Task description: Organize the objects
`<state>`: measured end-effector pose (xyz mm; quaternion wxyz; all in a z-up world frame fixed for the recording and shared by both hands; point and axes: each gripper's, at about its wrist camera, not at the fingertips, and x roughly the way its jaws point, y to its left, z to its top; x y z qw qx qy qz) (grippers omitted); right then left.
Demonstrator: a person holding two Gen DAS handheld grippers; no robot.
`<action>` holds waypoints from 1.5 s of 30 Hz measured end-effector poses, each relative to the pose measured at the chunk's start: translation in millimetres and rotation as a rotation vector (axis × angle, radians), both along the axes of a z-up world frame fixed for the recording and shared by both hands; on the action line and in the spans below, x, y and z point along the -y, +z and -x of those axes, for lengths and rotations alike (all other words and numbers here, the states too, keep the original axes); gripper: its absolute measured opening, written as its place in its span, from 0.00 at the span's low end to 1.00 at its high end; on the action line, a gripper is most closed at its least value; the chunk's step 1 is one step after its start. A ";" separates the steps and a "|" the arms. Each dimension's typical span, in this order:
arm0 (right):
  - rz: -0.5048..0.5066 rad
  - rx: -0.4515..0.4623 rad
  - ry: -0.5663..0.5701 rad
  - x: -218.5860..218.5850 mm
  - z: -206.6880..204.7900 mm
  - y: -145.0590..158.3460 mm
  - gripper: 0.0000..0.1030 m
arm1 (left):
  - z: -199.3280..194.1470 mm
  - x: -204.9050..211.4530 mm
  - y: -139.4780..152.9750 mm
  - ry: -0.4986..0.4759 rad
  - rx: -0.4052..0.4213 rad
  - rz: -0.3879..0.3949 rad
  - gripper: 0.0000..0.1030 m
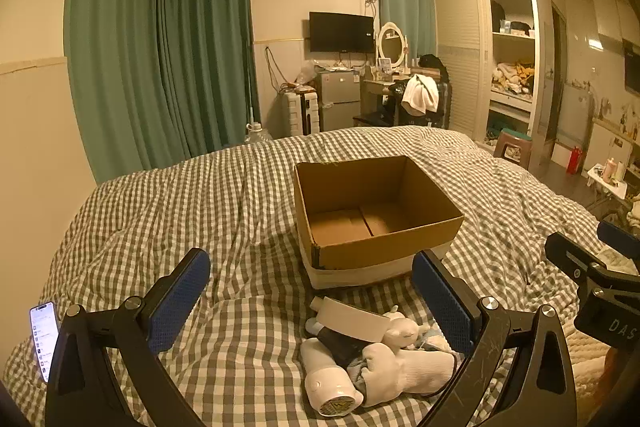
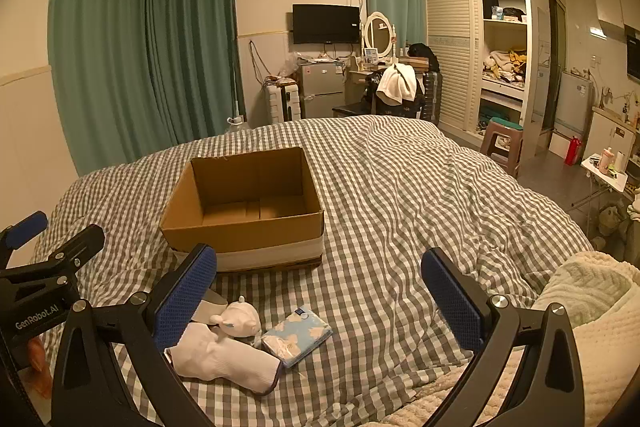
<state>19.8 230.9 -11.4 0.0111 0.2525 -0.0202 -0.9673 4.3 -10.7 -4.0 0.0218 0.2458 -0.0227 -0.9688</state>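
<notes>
Jaws spread on left gripper (image 1: 311, 307) and right gripper (image 2: 319, 302); cardboard box (image 2: 244, 227) beyond item pile, bare quilt (image 2: 400, 187) rightward

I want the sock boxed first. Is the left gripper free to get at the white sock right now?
Probably yes. The left gripper is open and holds nothing, and the white sock lies on top of the pile just below its right finger, with nothing covering it.

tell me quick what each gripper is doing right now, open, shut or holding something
Left gripper: open, holding nothing, above the pile of small items by the cardboard box.
Right gripper: open, holding nothing, over the checked bedspread.
</notes>
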 end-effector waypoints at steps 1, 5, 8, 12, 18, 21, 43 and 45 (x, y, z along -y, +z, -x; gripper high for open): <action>0.000 0.001 0.000 -0.1 -0.1 0.0 1.00 | -0.3 -0.8 -0.2 -0.001 0.001 0.004 1.00; 0.000 0.003 0.001 0.8 -0.4 0.0 1.00 | -1.1 -1.8 0.1 -0.001 0.004 0.008 1.00; -0.003 0.005 -0.003 1.3 -0.3 -0.2 1.00 | -1.1 -2.3 0.1 -0.002 0.004 0.009 1.00; -0.003 0.007 0.001 3.5 -0.4 1.0 1.00 | -1.6 -2.0 -0.9 0.001 0.002 0.010 1.00; 0.003 0.006 0.009 3.5 -0.8 0.8 1.00 | -0.6 -0.6 -1.6 0.004 0.006 0.005 1.00; 0.002 0.008 0.008 4.0 -0.9 0.2 1.00 | 0.1 0.7 -0.8 0.004 0.011 0.002 1.00; 0.002 0.029 0.027 7.9 -1.2 -0.9 1.00 | 1.7 3.4 -6.1 0.005 0.038 -0.009 1.00; 0.000 0.029 0.027 8.5 -1.8 -0.4 1.00 | 0.4 4.4 -6.0 0.006 0.036 -0.011 1.00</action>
